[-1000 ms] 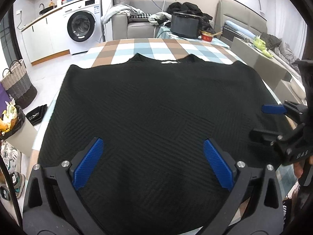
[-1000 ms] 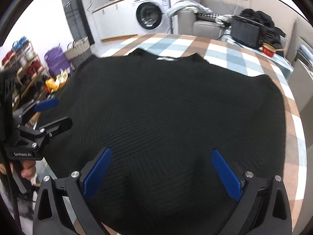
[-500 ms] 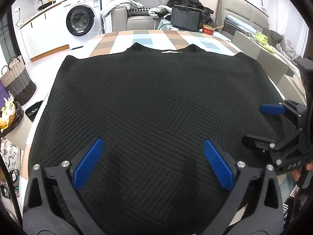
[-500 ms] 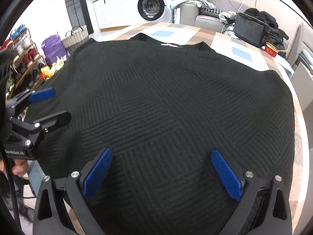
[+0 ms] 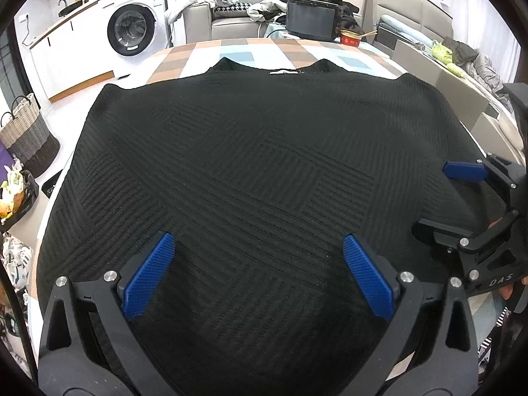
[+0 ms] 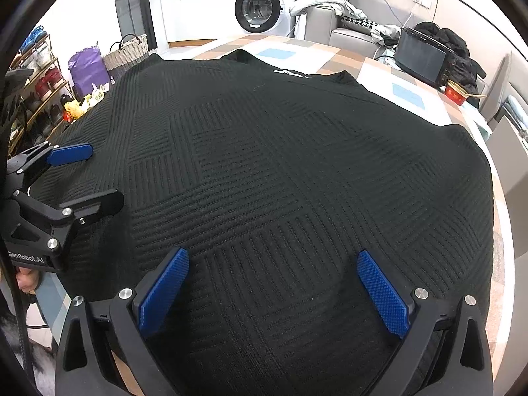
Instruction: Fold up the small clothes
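On the checked table, the black knit sweater lies spread flat, collar at the far edge, hem nearest both tools. Left gripper and right gripper hover just above the hem, jaws apart, nothing held. Judgement: this side-by-side stance over the near edge suits pinching 2 hem points for a first fold toward the collar.
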### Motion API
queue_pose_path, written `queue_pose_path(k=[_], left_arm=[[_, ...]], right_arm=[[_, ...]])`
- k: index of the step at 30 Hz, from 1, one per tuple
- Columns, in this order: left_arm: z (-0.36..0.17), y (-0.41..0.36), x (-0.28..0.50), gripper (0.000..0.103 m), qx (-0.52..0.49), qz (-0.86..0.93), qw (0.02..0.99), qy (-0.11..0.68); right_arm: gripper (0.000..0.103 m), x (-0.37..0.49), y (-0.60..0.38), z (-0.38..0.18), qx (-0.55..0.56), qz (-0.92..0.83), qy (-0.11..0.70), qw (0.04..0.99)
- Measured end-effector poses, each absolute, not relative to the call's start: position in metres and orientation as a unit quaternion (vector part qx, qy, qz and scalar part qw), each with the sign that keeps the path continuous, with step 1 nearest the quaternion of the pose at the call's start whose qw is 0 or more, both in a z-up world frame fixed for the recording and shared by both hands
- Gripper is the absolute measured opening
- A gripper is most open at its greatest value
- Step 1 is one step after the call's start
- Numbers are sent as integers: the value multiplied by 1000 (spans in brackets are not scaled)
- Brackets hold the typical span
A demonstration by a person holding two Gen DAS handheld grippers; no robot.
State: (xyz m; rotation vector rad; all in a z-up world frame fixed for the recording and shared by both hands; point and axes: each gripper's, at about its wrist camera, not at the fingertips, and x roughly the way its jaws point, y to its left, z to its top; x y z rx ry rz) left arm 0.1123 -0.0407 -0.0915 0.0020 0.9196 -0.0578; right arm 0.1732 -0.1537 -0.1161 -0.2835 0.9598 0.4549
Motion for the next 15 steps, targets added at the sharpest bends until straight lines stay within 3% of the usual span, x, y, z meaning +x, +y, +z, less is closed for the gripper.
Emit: queue_pose_path(k=[15], left_arm=[[-101,-47,122,102,14,-28,893,450]], right_arm=[[102,149,-210,-113,-116,193,468,855]])
